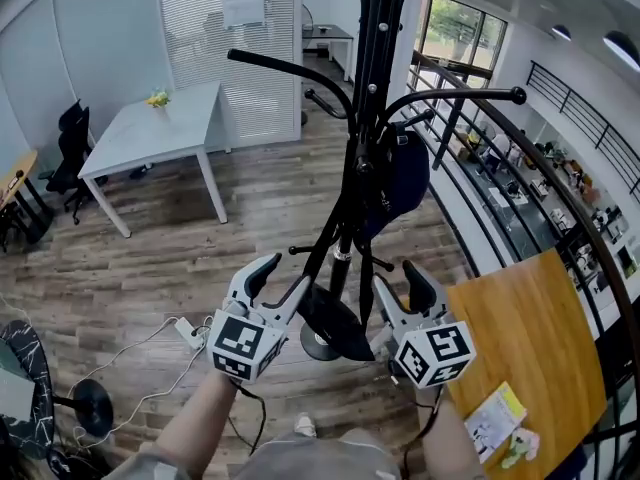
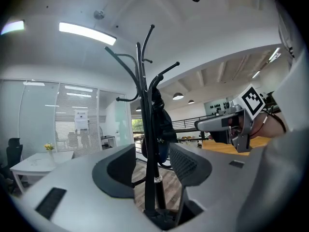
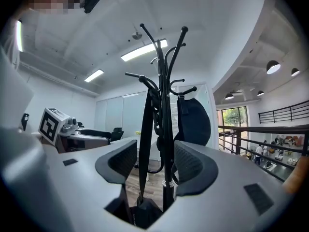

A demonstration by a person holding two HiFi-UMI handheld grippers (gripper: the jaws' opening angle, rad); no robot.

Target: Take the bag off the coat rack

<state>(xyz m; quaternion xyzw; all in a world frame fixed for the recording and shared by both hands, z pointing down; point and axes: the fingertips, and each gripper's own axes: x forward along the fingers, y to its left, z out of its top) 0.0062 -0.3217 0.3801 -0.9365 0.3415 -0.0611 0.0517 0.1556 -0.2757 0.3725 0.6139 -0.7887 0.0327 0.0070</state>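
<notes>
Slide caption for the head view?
Left gripper and right gripper, open, flank a coat rack holding a dark bag.

- The wooden plank floor [image 1: 250,218] carried a black coat rack [image 1: 362,118], upright on its round base [image 1: 318,344].
- A dark bag [image 1: 402,178] hung from the rack's upper hooks.
- A white bench [image 1: 160,128] stood on the floor well apart from the rack, with a small yellow thing [image 1: 156,98] on it.
- A white power strip [image 1: 188,332] lay on the floor near the base.
- An orange bench [image 1: 530,348] held a leaflet [image 1: 492,420].
</notes>
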